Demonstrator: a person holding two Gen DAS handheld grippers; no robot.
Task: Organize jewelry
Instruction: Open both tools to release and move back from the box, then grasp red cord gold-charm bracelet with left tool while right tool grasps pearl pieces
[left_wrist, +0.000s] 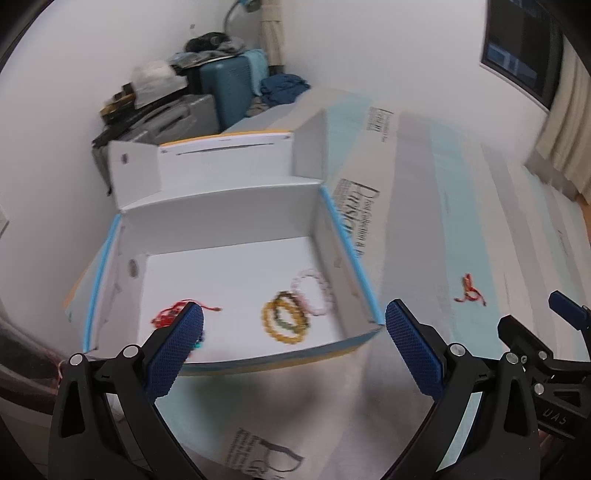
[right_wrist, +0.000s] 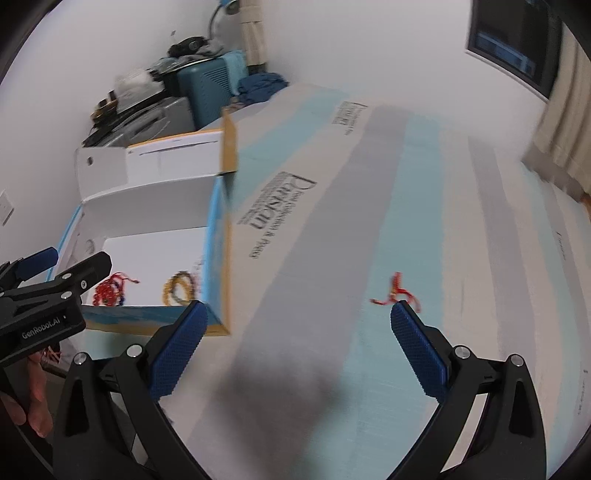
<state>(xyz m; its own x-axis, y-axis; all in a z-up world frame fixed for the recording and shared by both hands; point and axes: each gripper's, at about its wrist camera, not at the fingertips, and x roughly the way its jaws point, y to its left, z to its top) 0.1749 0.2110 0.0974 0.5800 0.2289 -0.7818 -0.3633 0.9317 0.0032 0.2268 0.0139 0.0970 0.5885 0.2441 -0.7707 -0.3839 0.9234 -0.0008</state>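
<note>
- The red cord bracelet (right_wrist: 395, 291) is the one piece not yet put away; it lies loose on the striped bed cover (right_wrist: 369, 221), just beyond the tip of the right-hand pad of the right gripper (right_wrist: 293, 334), touching neither pad.
- The box (left_wrist: 354, 258) sits ahead of the left gripper (left_wrist: 293, 338) and off to the left of the right one, its lid folded back. Inside lie an amber bead bracelet (left_wrist: 284, 319), a pale bead bracelet (left_wrist: 314, 295) just beside and overlapping it, and a red bead bracelet (left_wrist: 170, 315).
- Both grippers' jaws stand released at full spread, with nothing between them.
- My reading: most of the sorting is done, and the step in hand is the reach for the last piece.
- The next move calls for the right jaws to shift right and forward until the cord sits between the pads, press low onto the cover, and close on the thin strand. The soft cover may pinch up with it.
- Hard to make out: both views are smeared, so the cord's knots and loose ends blur together.
- The red bead bracelet is partly hidden behind the left pad in the left view. A dark blue-green bit beside it may be another piece; I cannot tell.
- The person shows only as fingers (right_wrist: 35, 402) at the edge of the right view.
</note>
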